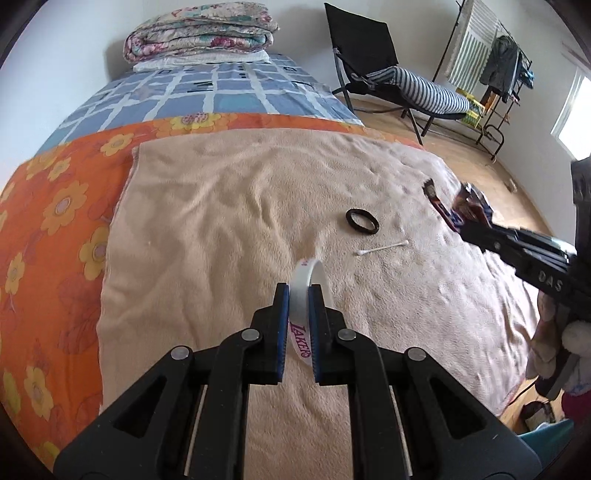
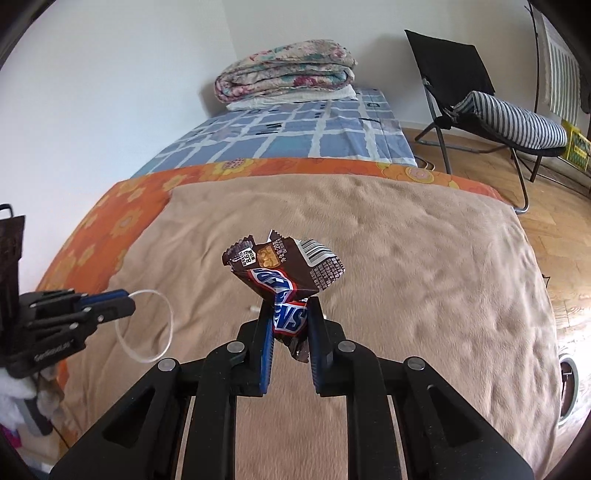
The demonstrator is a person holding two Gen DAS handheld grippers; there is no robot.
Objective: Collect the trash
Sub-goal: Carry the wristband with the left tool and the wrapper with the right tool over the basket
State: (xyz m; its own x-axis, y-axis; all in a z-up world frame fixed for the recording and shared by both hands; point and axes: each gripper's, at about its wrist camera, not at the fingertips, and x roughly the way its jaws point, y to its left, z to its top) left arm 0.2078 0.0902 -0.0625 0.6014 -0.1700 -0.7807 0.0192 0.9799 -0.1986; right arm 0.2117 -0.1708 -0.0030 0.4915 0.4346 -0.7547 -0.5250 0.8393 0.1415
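Note:
My left gripper (image 1: 299, 291) is shut on a white Lakers wristband (image 1: 308, 275) and holds it above the beige blanket (image 1: 221, 221). It also shows in the right wrist view (image 2: 123, 299) at the left, with the wristband (image 2: 147, 325) hanging from it. My right gripper (image 2: 290, 308) is shut on a crumpled brown Snickers wrapper (image 2: 284, 269), held above the blanket (image 2: 406, 277). It also shows in the left wrist view (image 1: 467, 221) at the right with the wrapper (image 1: 454, 206). A cotton swab (image 1: 384, 248) and a black hair tie (image 1: 362, 220) lie on the blanket.
The blanket lies on a bed with an orange flowered sheet (image 1: 55, 206) and a blue checked cover (image 1: 207, 88). Folded quilts (image 1: 199, 33) sit at the far end. A black folding chair (image 1: 373, 55) with a striped cushion and a clothes rack (image 1: 495, 62) stand on the wood floor at the right.

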